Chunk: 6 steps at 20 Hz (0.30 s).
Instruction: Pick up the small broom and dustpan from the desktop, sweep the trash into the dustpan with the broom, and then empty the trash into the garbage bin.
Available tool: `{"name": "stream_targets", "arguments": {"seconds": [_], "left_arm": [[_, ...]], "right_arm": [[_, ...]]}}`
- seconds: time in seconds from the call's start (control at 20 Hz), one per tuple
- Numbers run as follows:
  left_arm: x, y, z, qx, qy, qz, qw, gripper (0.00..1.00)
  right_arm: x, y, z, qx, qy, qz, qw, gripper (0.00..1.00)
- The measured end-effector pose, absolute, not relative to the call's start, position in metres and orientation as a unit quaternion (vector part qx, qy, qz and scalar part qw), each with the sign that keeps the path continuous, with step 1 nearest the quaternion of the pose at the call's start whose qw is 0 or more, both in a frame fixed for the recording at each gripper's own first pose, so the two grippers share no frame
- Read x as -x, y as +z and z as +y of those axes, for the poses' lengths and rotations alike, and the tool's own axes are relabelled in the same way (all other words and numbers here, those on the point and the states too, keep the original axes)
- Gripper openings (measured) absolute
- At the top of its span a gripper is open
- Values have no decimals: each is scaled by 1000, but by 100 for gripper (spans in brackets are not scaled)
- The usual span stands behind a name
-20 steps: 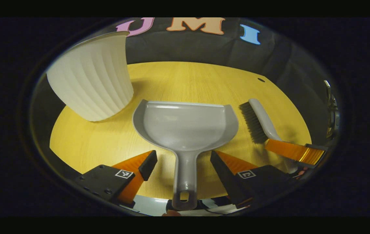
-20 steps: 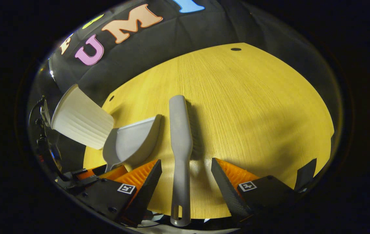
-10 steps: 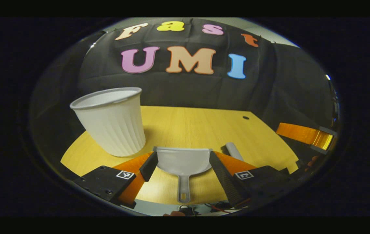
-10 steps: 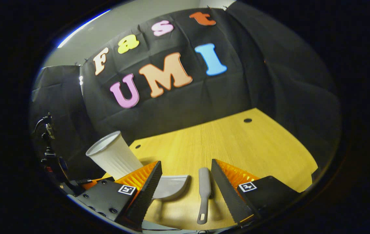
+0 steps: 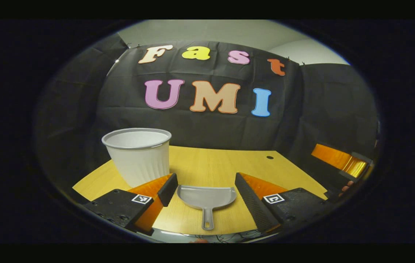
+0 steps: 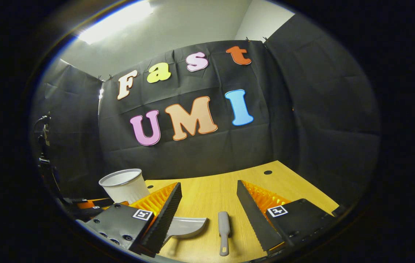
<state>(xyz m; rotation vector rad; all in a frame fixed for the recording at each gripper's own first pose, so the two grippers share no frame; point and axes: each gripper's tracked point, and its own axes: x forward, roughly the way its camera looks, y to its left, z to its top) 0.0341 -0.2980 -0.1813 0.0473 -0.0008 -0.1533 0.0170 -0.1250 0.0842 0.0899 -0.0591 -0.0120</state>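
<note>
L gripper (image 5: 204, 190) fingers apart, nothing held; grey plastic dustpan (image 5: 206, 199) flat on the yellow wooden table (image 5: 207, 164) between them, handle at 6 o'clock. White ribbed plastic bin (image 5: 137, 155) at 10 o'clock. R gripper (image 6: 209, 204) also apart, empty; grey small broom (image 6: 223, 228) lies on table between its fingers, dustpan just beside at 9 o'clock.

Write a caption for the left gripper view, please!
Open left gripper above the grey dustpan, beside the white bin.
</note>
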Motion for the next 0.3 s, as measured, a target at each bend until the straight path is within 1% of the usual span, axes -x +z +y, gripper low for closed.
{"name": "stream_targets", "arguments": {"seconds": [0.15, 0.3], "left_arm": [[-32, -186, -288, -32, -67, 15, 997, 94], [-28, -184, -284, -31, -68, 14, 997, 94]], "right_arm": [[-16, 85, -120, -45, -2, -28, 999, 98], [-13, 80, -114, -45, -3, -26, 999, 98]]}}
